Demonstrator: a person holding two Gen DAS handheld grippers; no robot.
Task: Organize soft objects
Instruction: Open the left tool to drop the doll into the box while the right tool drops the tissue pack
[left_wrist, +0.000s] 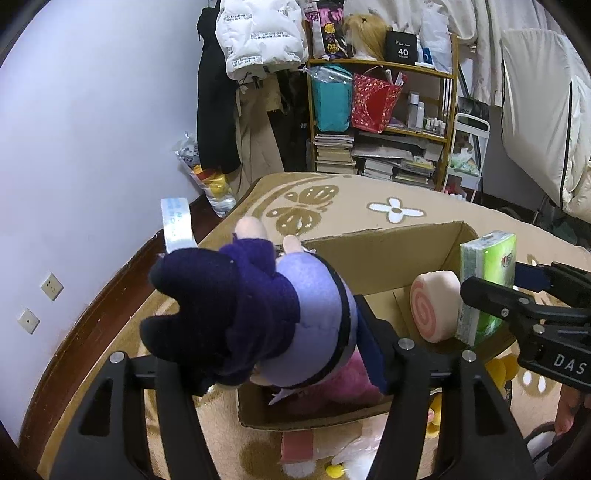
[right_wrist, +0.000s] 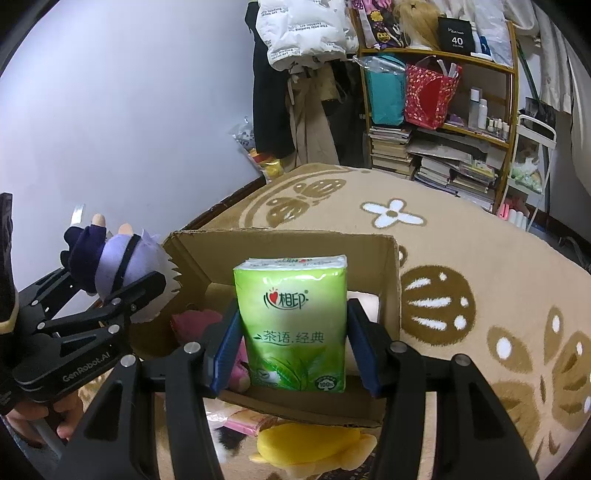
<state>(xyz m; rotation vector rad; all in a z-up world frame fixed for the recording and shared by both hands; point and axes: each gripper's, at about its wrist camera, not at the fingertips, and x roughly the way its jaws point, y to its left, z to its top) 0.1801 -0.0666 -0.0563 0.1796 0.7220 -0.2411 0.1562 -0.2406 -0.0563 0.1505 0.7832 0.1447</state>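
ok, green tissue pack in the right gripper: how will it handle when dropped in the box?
The green plastic-wrapped tissue pack is probably light and squashy; the blue fingers barely dent it. Glossy film may slip. Flat sides: unlikely to roll in the cardboard box.

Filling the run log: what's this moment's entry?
left gripper: shut on purple plush doll | right gripper: shut on green tissue pack | both over cardboard box

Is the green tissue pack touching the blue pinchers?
Touching. The right wrist view shows the right gripper with both blue pads pressed against the tissue pack.
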